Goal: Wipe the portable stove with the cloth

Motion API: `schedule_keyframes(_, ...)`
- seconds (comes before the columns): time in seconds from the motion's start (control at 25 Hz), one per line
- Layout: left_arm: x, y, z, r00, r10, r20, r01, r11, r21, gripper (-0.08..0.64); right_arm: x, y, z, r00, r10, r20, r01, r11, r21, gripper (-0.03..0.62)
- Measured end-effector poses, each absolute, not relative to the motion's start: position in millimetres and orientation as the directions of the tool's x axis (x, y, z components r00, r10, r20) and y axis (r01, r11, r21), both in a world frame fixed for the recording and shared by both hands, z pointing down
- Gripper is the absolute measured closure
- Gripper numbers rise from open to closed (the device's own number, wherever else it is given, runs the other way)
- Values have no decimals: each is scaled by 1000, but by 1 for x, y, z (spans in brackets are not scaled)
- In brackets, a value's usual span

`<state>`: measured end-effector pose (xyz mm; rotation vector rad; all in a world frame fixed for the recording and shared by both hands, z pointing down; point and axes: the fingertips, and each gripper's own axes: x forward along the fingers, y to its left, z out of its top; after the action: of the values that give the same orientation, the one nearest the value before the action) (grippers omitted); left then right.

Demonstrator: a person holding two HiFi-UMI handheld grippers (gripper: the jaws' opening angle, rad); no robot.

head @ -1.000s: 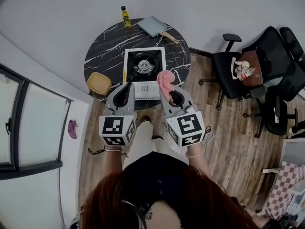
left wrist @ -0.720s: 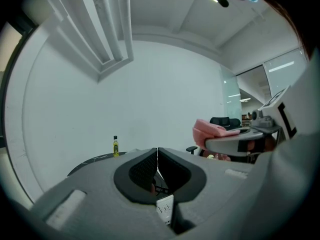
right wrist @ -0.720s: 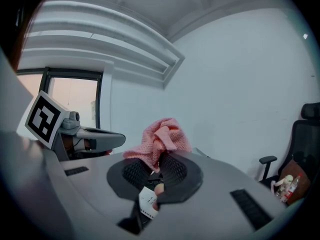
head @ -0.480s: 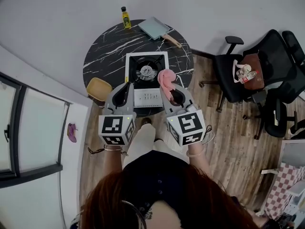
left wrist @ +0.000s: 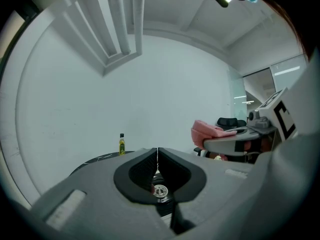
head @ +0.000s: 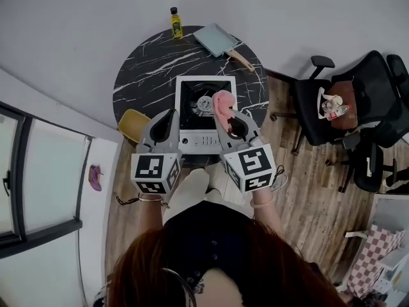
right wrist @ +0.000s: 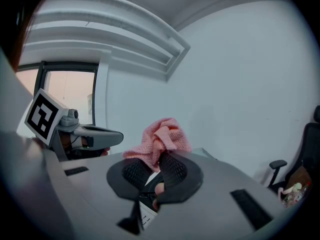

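head view: a round black marble counter (head: 144,69) fills the upper middle of the frame, with the portable stove (head: 192,101) at its near edge. the right claw (head: 225,115) is clenched on a pink cloth (head: 222,104), which shows over the stove's right side; whether it touches the stove cannot be told. the left claw (head: 172,114) sits at the stove's left edge. at the counter's far rim stand a small yellow bottle (head: 174,22) and a rectangular pan (head: 218,39) with a wooden handle. black office chairs (head: 358,107) stand at the right.

left gripper view: the left claw (left wrist: 157,156) is clenched, pads meeting, with nothing between. the bottle (left wrist: 121,144) is left of centre, the cloth (left wrist: 207,131) to the right.

right gripper view: the right claw (right wrist: 156,159) pinches the bunched cloth (right wrist: 161,138), which rises above the pads. the left claw (right wrist: 100,136) lies at the left.
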<state>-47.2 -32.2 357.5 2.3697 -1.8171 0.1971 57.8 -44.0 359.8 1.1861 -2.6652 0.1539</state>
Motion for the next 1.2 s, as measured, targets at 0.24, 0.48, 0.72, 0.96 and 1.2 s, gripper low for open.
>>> schedule_keyframes(0.24, -72, -62, 369, 261, -943, 207, -965, -253, 66, 546, 36, -77, 371, -640, -717, 278, -744, 668, 12, 557)
schedule_keyframes(0.48, -88, -90, 379, 278, -934, 224, -960, -267, 78, 546, 17, -106, 381, -634, -709, 309, -740, 672, 24, 555)
schedule_keyframes(0.72, -106, -115, 384, 289, -928, 236, -957, -275, 90, 546, -7, -133, 391, -641, -680, 355, -713, 699, 52, 555)
schedule_keyframes(0.96, -115, -133, 392, 310, -915, 258, -950, -293, 105, 546, -23, -157, 402, -655, -646, 392, -680, 730, 68, 555)
schedule_keyframes(1.2, -120, -149, 399, 310, -912, 270, -950, -288, 118, 546, -30, -177, 414, -672, -596, 439, -608, 783, 130, 555)
